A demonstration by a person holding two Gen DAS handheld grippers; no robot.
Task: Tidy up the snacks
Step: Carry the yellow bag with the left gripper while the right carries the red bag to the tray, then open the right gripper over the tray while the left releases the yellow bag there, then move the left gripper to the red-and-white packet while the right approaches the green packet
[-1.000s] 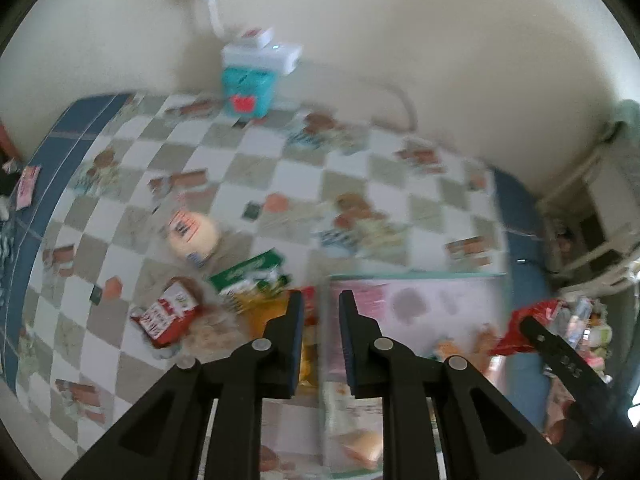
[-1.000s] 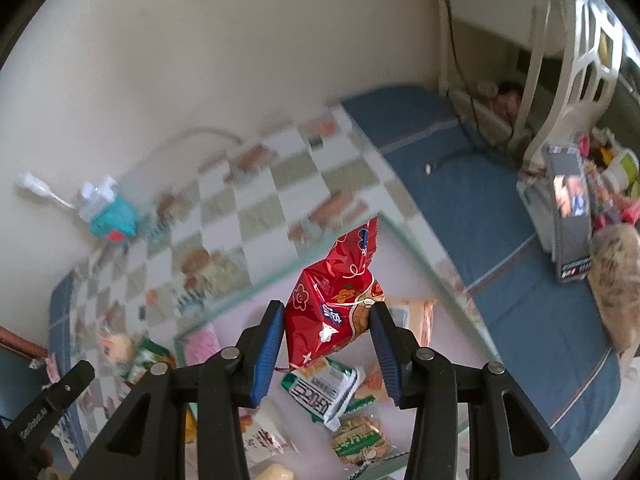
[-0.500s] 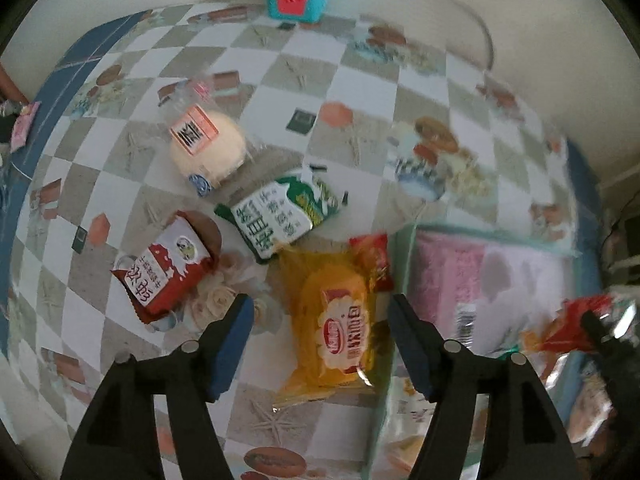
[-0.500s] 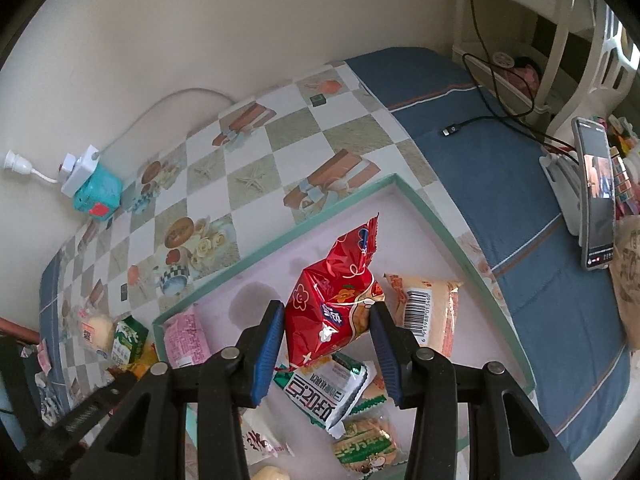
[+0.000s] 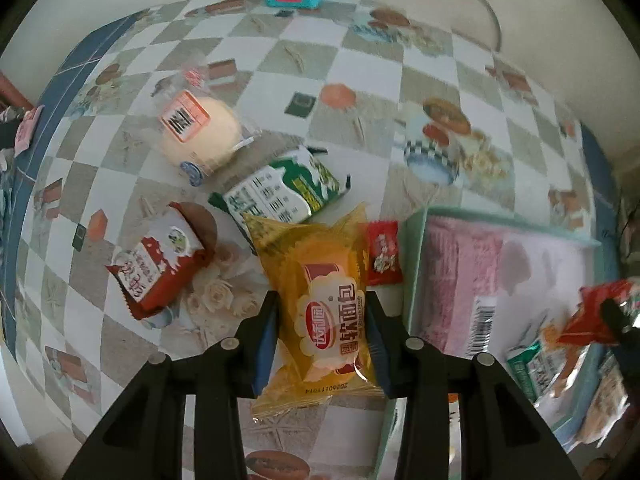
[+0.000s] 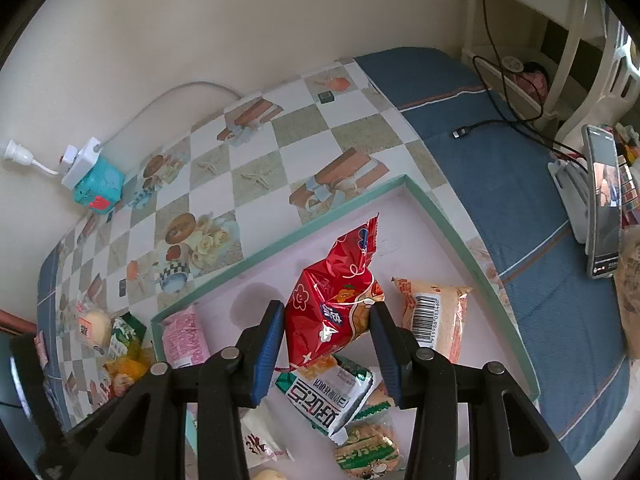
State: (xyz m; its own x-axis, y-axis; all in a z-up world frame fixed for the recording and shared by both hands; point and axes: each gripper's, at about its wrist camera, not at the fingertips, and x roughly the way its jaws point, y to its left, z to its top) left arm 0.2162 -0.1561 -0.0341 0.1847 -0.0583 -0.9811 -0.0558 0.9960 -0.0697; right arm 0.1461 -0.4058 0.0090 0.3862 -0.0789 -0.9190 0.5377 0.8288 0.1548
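Right tool [image 6: 326, 344]: pads closed on a crinkly red foil snack bag [image 6: 334, 300].
Below it: shallow green-rimmed pink tray [image 6: 440, 208] on the chequered desk [image 6: 256, 152], holding several wrapped snacks.

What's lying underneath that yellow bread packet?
The yellow bread packet overlaps a corner of the green-and-white snack packet; elsewhere the checkered tablecloth shows around it. Anything beneath its middle is covered.

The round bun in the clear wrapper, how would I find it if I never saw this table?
Start at the checkered tablecloth and find the loose snacks left of the green-rimmed tray. The round bun lies farthest from the tray, behind the green-and-white packet. It is the only pale, ball-shaped snack, with an orange barcode label on top.
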